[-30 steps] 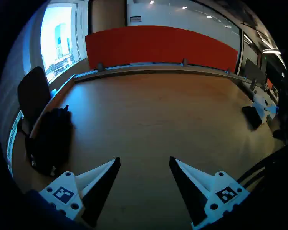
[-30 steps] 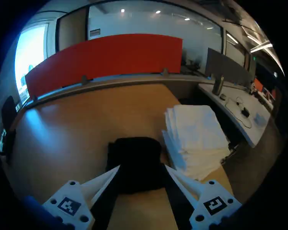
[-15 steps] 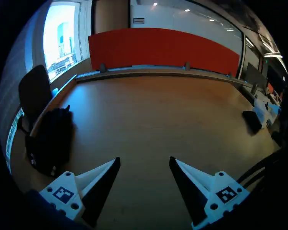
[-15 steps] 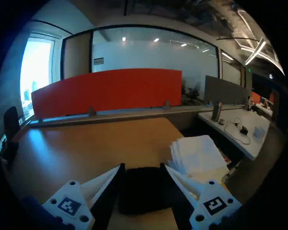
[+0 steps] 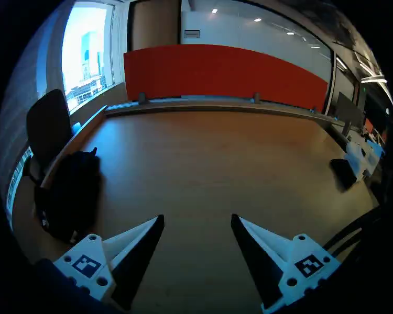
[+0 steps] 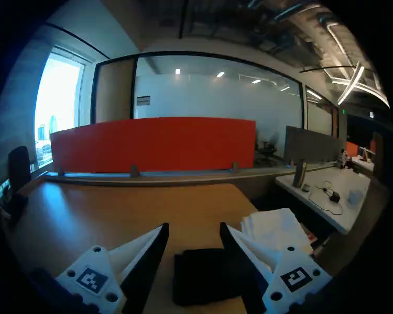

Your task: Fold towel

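The left tongs (image 5: 196,216) hang spread over the wooden tabletop (image 5: 207,157). The right tongs (image 6: 194,225), also spread, hover above a folded black cloth (image 6: 209,275) beside a white towel stack (image 6: 275,230).

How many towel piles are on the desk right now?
2. A black folded towel lies on the desk just ahead of the right gripper. A white stack sits beside it, at the desk's edge. How many towels that stack holds can't be told.
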`<control>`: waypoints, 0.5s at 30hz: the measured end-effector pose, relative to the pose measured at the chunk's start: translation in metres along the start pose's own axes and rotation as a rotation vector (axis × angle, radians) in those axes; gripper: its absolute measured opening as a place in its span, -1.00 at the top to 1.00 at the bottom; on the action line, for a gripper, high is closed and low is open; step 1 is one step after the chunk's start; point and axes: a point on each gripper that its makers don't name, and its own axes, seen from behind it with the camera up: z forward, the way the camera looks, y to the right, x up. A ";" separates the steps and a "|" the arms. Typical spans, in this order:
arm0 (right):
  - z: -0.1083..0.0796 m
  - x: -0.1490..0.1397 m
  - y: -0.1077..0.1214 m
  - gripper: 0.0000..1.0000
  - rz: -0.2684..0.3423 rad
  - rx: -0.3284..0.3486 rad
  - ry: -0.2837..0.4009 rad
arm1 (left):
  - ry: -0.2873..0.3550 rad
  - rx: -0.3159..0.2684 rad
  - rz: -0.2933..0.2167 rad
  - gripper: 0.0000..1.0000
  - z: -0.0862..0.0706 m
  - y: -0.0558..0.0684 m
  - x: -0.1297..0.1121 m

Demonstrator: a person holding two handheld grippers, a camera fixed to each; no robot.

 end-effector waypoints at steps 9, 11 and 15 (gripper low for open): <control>0.003 0.024 -0.019 -0.67 0.015 0.016 0.033 | 0.056 0.006 -0.008 -0.89 0.001 -0.006 0.022; 0.003 0.029 -0.025 -0.68 0.018 0.021 0.042 | 0.076 0.008 -0.010 -0.89 0.002 -0.008 0.029; 0.003 0.039 -0.039 -0.73 0.006 0.036 0.056 | 0.114 0.011 -0.014 -0.89 0.002 -0.011 0.044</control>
